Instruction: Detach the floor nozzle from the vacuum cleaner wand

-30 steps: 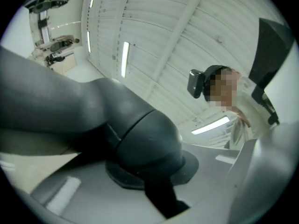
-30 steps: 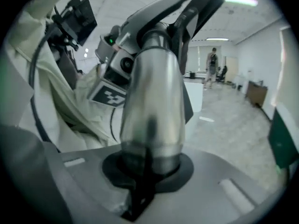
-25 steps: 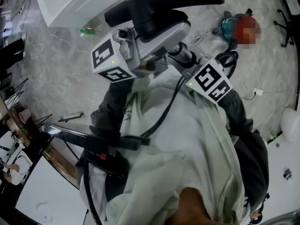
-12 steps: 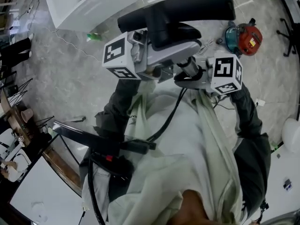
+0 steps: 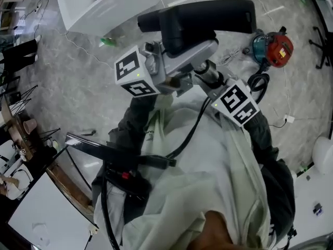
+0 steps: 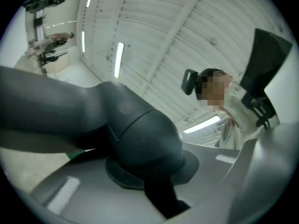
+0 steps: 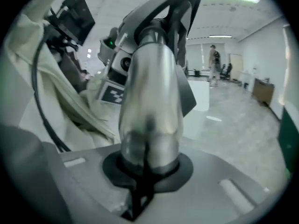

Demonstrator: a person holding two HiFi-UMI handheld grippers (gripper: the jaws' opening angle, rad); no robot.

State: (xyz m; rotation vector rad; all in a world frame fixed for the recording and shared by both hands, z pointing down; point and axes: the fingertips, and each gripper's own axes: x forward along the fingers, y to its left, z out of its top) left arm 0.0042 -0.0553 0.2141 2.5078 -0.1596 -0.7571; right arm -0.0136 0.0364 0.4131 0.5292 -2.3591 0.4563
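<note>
**Head view:** L gripper, marker cube on its left side, is clamped on the dark neck of the floor nozzle. Nozzle is held up in front of the chest, its wide black bar lying crosswise, well clear of the floor. R gripper sits just beside it on the right, cube toward the person's sleeve. Red-and-teal appliance stands on the floor, well apart to the right. White tabletop at top left. Pale coat fills the lower frame, w/ a black cable running across it.

**Left gripper view:** jaws closed on the nozzle's dark grey neck, pads pressing on both sides. Neck bends away to the left. Ceiling strip lights behind.

**Right gripper view:** jaws closed on the silver wand, tube standing upright between the pads. Its top runs into dark parts next to the L gripper. Join is partly hid, so can't tell if wand & nozzle are joined.
</note>
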